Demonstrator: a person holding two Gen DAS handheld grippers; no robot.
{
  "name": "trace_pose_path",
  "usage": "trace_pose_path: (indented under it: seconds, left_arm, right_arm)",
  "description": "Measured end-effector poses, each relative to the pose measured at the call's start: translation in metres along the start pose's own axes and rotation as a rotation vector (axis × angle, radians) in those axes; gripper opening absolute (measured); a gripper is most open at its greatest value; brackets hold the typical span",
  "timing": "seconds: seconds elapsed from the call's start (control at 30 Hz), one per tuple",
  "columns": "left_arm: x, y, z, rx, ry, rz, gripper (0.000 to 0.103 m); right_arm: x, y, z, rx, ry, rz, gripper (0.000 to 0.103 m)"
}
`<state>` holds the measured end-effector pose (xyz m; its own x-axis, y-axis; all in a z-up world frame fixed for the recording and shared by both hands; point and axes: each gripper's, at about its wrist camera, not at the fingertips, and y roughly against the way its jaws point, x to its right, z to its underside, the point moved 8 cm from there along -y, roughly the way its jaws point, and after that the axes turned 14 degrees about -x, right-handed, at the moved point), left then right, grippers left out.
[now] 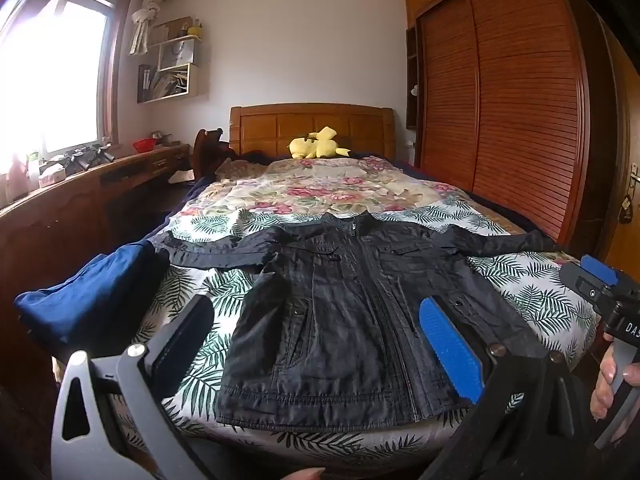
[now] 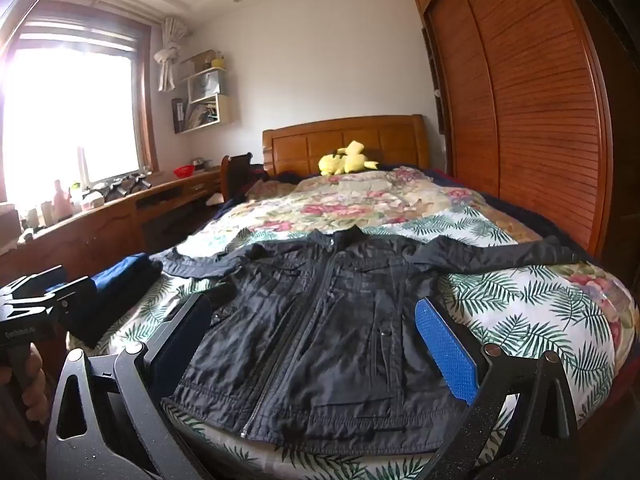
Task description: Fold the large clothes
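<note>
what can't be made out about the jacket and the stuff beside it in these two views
- Black jacket: back side hidden in both views, it lies face up.
- Its hem corner: left wrist view, covered by the blue pad.
- Blue folded cloth: what garment, unclear; right wrist view, left hand-held gripper overlaps it.

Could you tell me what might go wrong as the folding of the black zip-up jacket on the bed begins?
1. The black zip-up jacket lies with its hem at the bed's near edge, so a pull toward the person might drag it off.
2. Its left sleeve ends right beside the folded blue garment; the open left gripper might catch both.
</note>
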<state>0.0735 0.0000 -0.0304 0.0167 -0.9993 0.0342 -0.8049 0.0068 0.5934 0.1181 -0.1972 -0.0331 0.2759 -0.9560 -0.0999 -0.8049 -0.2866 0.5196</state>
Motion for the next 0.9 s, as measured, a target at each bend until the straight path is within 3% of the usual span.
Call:
trace_pose_path:
  seconds: [0.9]
  left_arm:
    - [0.000, 0.009, -0.006, 0.012, -0.005, -0.011, 0.103]
  right_arm:
    - [0.002, 0.002, -0.002, 0.007, -0.001, -0.001, 0.103]
